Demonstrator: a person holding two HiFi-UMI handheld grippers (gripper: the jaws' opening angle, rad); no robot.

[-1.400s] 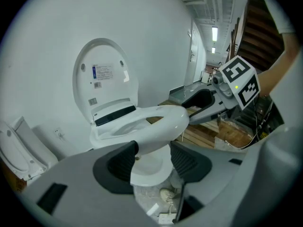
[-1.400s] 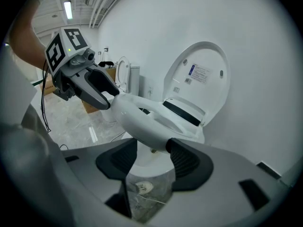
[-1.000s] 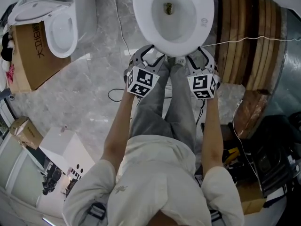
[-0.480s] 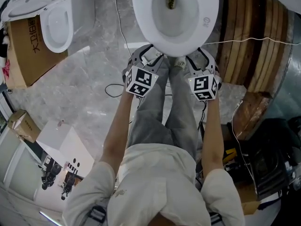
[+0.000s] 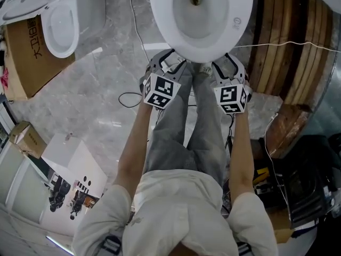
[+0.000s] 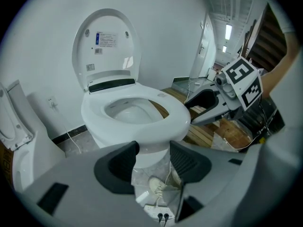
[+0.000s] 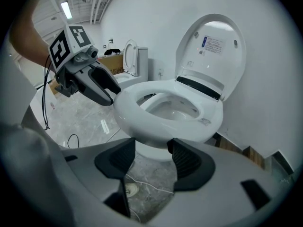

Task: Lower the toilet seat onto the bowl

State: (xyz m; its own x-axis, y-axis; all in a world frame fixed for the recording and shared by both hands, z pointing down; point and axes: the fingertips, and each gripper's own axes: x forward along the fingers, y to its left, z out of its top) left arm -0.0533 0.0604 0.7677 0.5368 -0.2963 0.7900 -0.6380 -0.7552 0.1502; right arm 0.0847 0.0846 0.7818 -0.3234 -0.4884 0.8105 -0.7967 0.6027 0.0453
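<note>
A white toilet stands in front of me, its seat (image 5: 237, 15) lying flat on the bowl and its lid (image 6: 106, 46) upright against the wall. My left gripper (image 5: 169, 58) hangs at the front left of the rim, open, with only floor between its fingers (image 6: 118, 162). At the front right, my right gripper (image 5: 227, 61) is also open; its jaws are closing a little with nothing between them. In the right gripper view the seat (image 7: 135, 115) lies just beyond the pads (image 7: 187, 160), apart from them. Neither gripper touches the toilet.
A second toilet (image 5: 56, 25) and a cardboard box (image 5: 24, 57) stand at the far left. Stacked wooden planks (image 5: 287, 41) lie right of the bowl, dark bags (image 5: 303, 188) nearer right. Cables (image 5: 128, 97) and a power strip (image 6: 158, 214) lie on the marble floor by the person's legs (image 5: 184, 127).
The head view has drifted slightly, so the bowl sits a little higher in the frame. Both grippers stay by the front rim, with no visible change in their jaws.
</note>
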